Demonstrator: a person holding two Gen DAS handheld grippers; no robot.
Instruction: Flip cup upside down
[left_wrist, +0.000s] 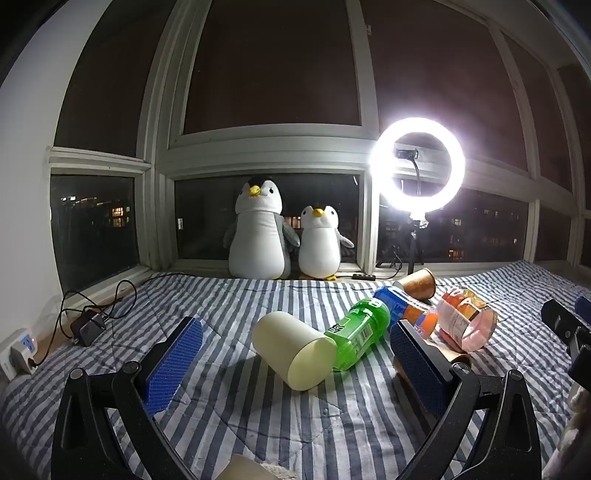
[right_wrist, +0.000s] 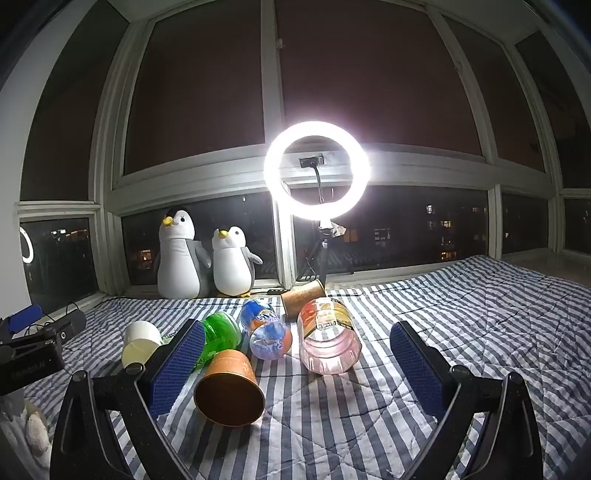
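A cream cup (left_wrist: 295, 347) lies on its side on the striped quilt (left_wrist: 258, 424), base towards me, mouth hidden. My left gripper (left_wrist: 295, 326) is open around it, with blue pads (left_wrist: 173, 365) well apart from its sides. In the right wrist view the cream cup (right_wrist: 138, 341) lies far left. A brown paper cup (right_wrist: 229, 391) lies on its side, mouth towards me, just right of the left finger of my open, empty right gripper (right_wrist: 298, 328). A second brown cup (right_wrist: 303, 293) lies further back.
A green bottle (left_wrist: 360, 328), a blue-orange soda bottle (left_wrist: 406, 310) and a clear jar (left_wrist: 465, 321) lie beside the cups. Two plush penguins (left_wrist: 258, 236), a lit ring light (left_wrist: 417, 164) on a tripod, a power strip (left_wrist: 18, 350) and cables line the window side.
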